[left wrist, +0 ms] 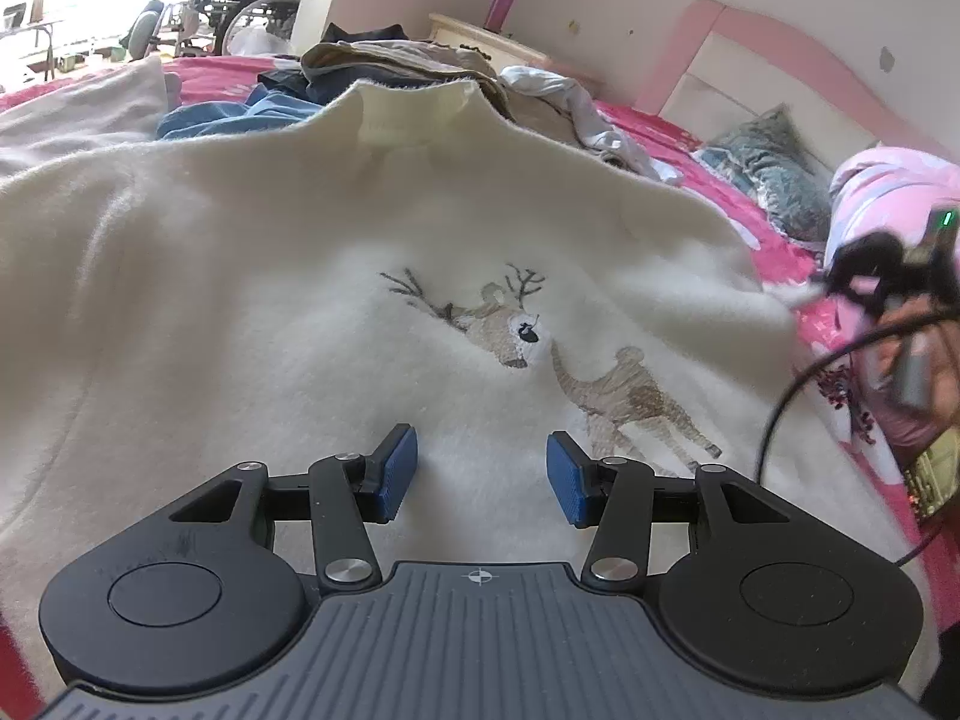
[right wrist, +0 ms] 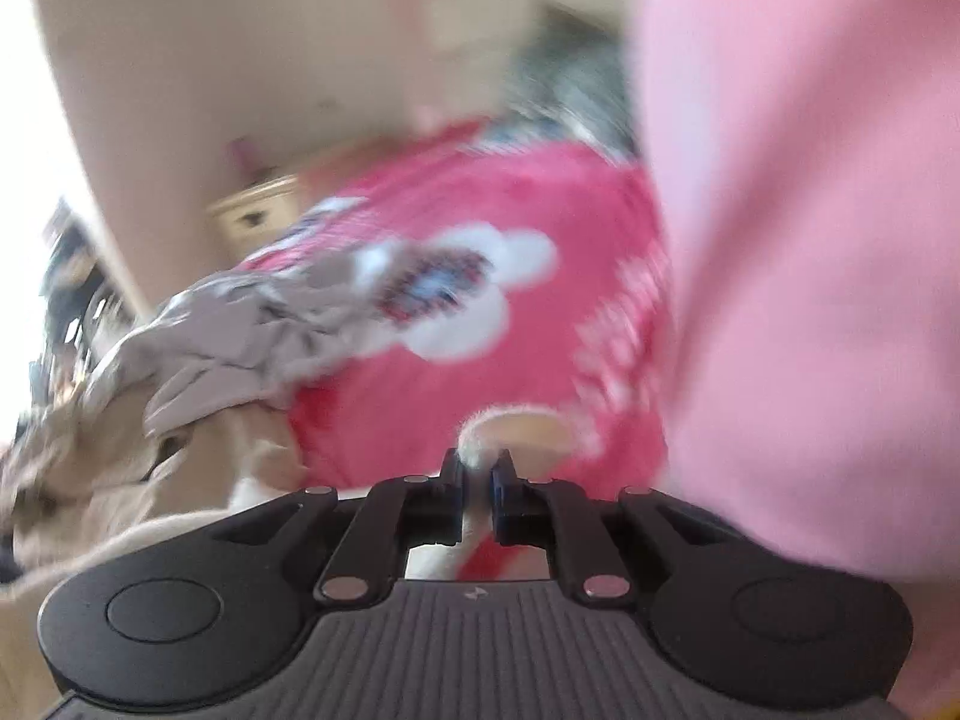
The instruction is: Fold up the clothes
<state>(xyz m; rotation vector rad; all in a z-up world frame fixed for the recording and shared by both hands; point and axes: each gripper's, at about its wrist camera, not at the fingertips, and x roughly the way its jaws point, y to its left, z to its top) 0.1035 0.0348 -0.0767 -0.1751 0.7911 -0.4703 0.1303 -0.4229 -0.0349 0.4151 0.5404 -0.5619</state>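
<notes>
The cream sweater (left wrist: 300,276) with the stitched deer (left wrist: 570,360) on its front lies spread flat over the pink bedspread (left wrist: 774,252), collar pointing away from the camera. That's the left wrist view, and pretty much everything here sits around that sweater. The left gripper (left wrist: 480,477) hovers right over the lower front of it, just below the deer, with its blue pads (left wrist: 399,471) standing well apart and nothing between them, only fuzzy fabric underneath. Past the collar there's a heap of other clothes (left wrist: 384,69), tan and navy and blue stuff piled together, plus a white garment (left wrist: 576,102) trailing off to the right of the pile. Further behind that, a pale nightstand (left wrist: 480,39) against the wall. Off the sweater's right edge you can see a teal pillow (left wrist: 774,174) and the person's pink sleeve (left wrist: 888,192); they're holding the other gripper over there, though it's too blurry to read.

The right wrist view is super smeared. The right gripper (right wrist: 477,474) has its jaws pulled together, clamped on a bit of the sweater (right wrist: 480,435): a fuzzy cream edge pokes up from between the pads. Beyond that pinched edge is the bedspread (right wrist: 540,192) with a big white flower print (right wrist: 456,294). A crumpled grey garment (right wrist: 240,324) lies to the left of it. A big pink sleeve (right wrist: 810,240) fills the whole right side.
</notes>
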